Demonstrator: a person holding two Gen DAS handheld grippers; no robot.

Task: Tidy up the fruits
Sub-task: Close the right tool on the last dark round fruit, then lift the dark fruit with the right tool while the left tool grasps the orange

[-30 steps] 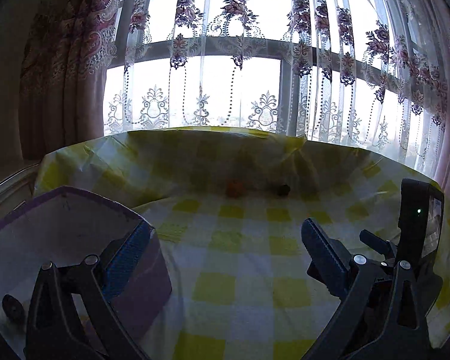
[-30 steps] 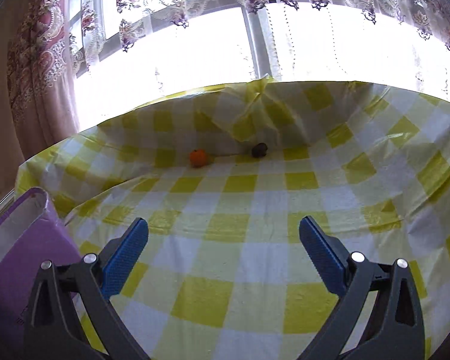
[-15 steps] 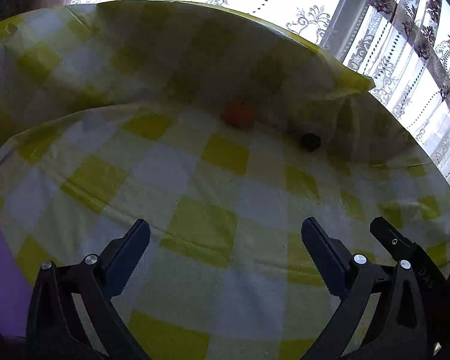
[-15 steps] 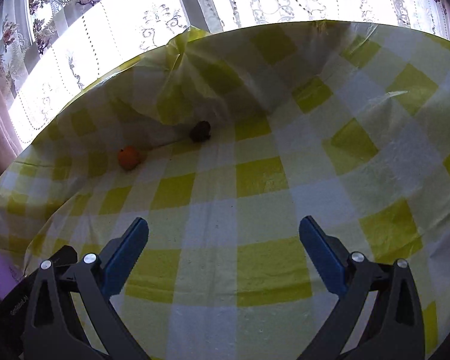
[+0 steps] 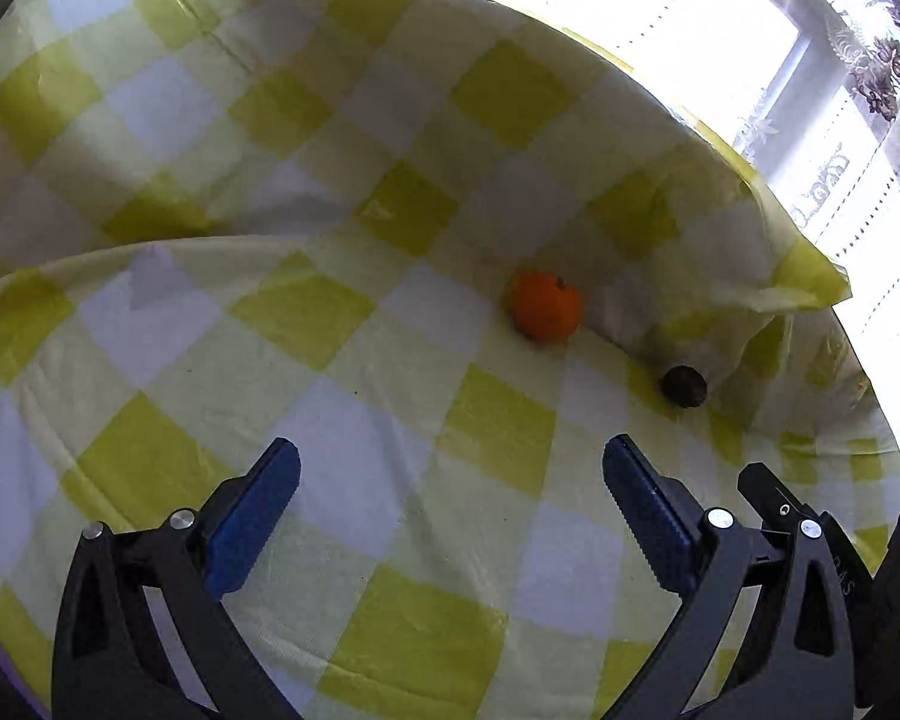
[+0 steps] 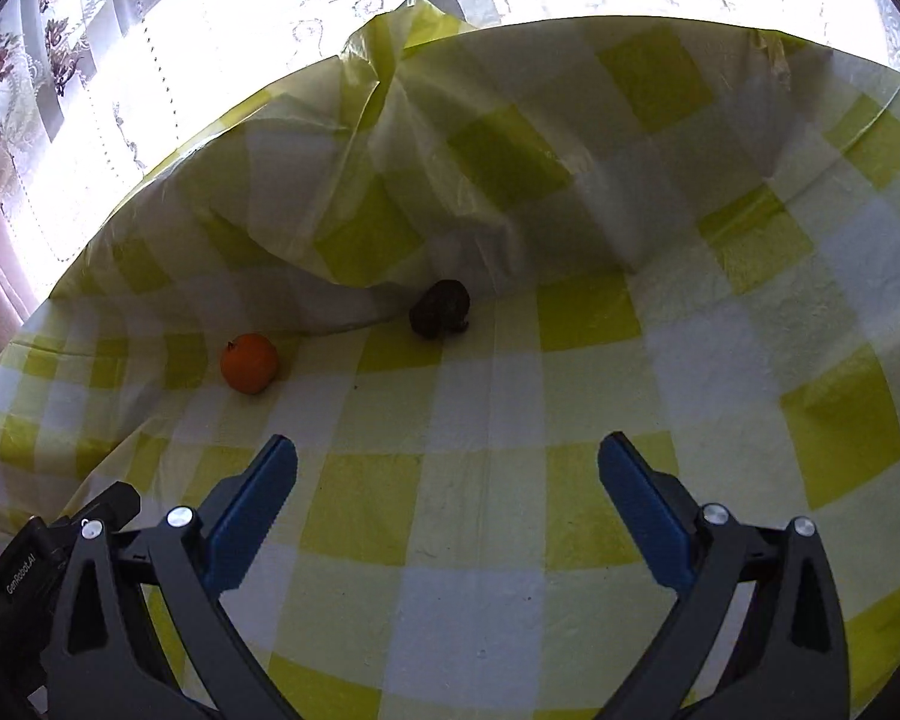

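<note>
The left gripper [image 5: 450, 483] hung over the cloth [image 5: 354, 438] with its jaws spread wide and nothing between them; the right gripper [image 6: 447, 480] was the same — wide and empty. Both fruits lay at the far side of the table, where the cloth rose in a crumpled fold [image 6: 390, 228]. The orange [image 5: 544, 306] sat to the left, just at the foot of that fold, and the dark fruit [image 6: 439, 317] lay to its right, near but apart, tucked against the fold.

The orange looked small, round and firm, probably light; its smooth skin could slip, so a hold across its widest middle seemed best, with mild pressure. The dark fruit was smaller and rough-looking — what kind it was could not be told. It seemed light too, and a squeeze across its middle likely suited it. The loose cloth behind might snag a far finger.
</note>
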